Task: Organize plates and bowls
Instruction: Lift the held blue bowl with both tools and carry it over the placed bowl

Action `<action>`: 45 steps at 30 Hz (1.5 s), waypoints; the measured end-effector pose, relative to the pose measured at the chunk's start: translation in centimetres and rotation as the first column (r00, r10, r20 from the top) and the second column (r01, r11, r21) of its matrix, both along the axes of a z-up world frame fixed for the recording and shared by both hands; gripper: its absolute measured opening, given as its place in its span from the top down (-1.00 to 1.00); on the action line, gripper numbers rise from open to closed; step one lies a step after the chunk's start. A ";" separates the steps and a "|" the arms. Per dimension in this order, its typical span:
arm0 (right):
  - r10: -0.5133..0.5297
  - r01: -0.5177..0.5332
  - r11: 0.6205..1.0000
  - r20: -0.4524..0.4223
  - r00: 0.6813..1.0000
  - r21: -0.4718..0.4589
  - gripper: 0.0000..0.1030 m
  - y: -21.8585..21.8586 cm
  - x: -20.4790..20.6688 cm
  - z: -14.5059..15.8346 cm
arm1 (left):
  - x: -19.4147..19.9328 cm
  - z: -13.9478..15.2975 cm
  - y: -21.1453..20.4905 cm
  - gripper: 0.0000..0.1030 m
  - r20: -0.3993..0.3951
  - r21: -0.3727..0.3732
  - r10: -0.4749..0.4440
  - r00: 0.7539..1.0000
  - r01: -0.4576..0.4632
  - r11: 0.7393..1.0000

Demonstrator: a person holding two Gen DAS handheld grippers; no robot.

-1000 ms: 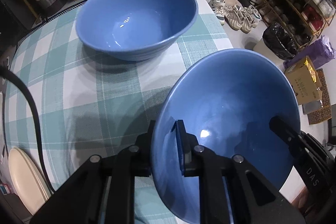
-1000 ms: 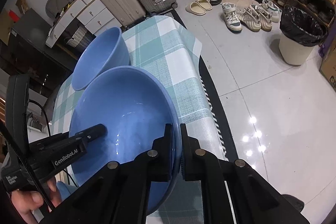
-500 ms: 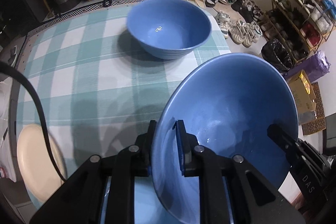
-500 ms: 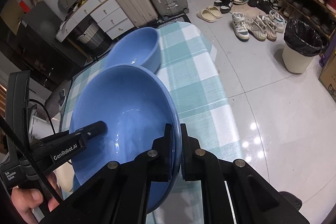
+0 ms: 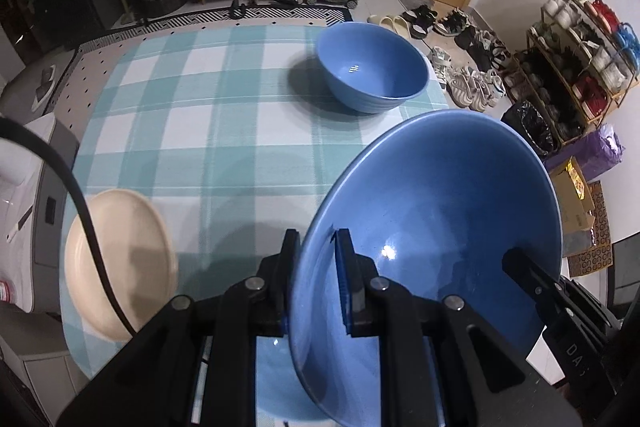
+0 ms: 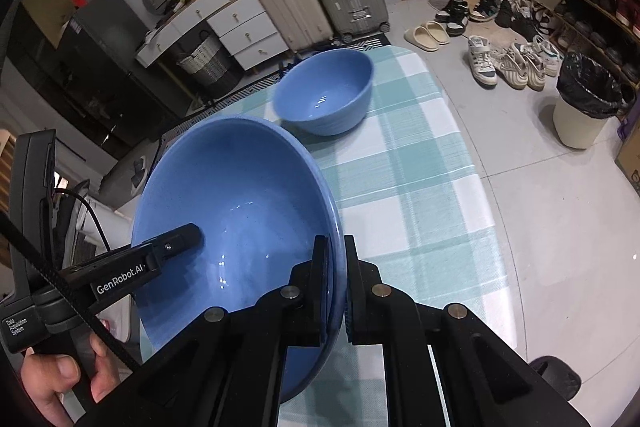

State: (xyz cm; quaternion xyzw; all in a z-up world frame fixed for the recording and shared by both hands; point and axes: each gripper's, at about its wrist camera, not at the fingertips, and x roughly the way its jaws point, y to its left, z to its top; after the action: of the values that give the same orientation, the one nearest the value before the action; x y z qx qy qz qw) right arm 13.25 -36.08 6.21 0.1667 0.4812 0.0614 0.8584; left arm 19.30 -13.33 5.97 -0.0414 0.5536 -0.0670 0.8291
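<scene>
Left tongs [image 5: 316,267] and right tongs [image 6: 334,275] both clamped on the rim of one blue bowl [image 5: 432,227], at opposite sides, holding it tilted above the near edge of the checked counter [image 5: 208,115]. Second blue bowl [image 5: 372,71] upright at the far corner, well apart. Cream plate [image 5: 120,263] at the near left edge.

Open checked cloth [image 5: 208,115] between far blue bowl [image 5: 372,75] and cream plate [image 5: 120,263].
</scene>
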 end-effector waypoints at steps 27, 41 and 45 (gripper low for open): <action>0.068 -0.066 0.998 -0.082 0.994 0.022 0.88 7.7 -4.8 -4.8 | -6.1 -5.5 7.5 0.70 -0.049 -0.023 0.093 0.994 -0.094 0.995; 0.081 -0.081 0.997 -0.115 0.990 0.000 0.88 7.3 -4.0 -7.4 | -5.6 -8.3 6.7 0.65 -0.067 0.029 0.070 0.995 -0.069 0.997; 0.097 -0.100 0.995 -0.111 0.989 -0.026 0.88 7.6 -4.1 -7.6 | -5.4 -8.7 6.6 0.64 -0.077 0.047 0.047 0.996 -0.043 0.998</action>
State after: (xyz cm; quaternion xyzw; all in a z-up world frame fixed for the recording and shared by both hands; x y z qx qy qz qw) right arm 9.17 -28.46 -1.43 0.1324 0.5360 0.0869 0.8292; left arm 13.87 -6.70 -2.75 -0.0375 0.5860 -0.0339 0.8087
